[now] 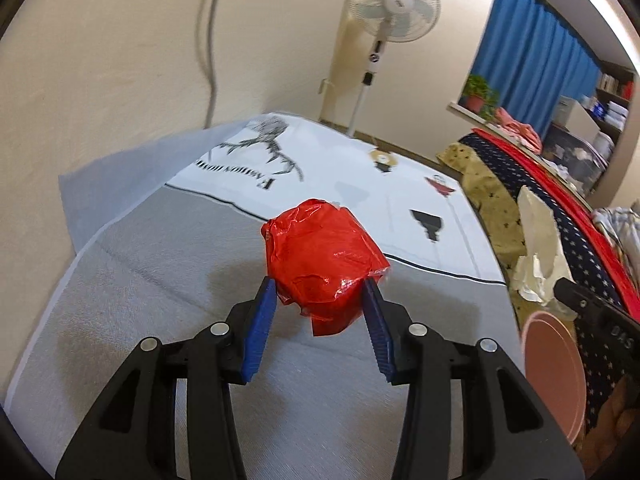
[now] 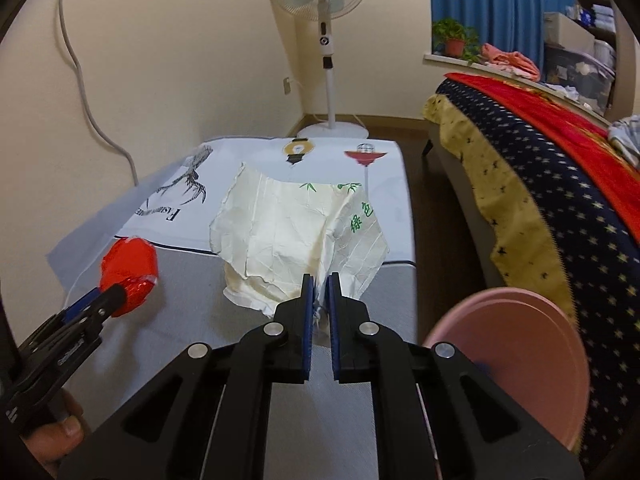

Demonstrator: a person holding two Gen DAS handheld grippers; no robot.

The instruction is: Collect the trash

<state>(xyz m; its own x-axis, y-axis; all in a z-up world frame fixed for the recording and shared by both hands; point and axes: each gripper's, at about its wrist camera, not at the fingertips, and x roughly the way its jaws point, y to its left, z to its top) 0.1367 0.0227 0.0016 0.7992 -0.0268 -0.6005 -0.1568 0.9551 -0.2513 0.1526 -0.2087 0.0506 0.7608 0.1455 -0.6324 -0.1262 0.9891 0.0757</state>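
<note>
My left gripper (image 1: 320, 296) is shut on a crumpled red plastic wrapper (image 1: 320, 256) and holds it above the grey table cloth (image 1: 160, 300). The wrapper also shows in the right wrist view (image 2: 128, 270), at the left. My right gripper (image 2: 320, 284) is shut on the edge of a crumpled cream plastic bag (image 2: 288, 228) with green print, lifted over the table. The bag also shows at the right edge of the left wrist view (image 1: 540, 248). A pink round bin (image 2: 520, 360) stands low at the table's right side; its rim also shows in the left wrist view (image 1: 552, 368).
A white printed cloth (image 2: 256, 152) covers the table's far end. A bed with a starred navy and red blanket (image 2: 540, 184) runs along the right. A standing fan (image 2: 324, 4) is in the far corner. A cable (image 2: 80, 72) hangs on the left wall.
</note>
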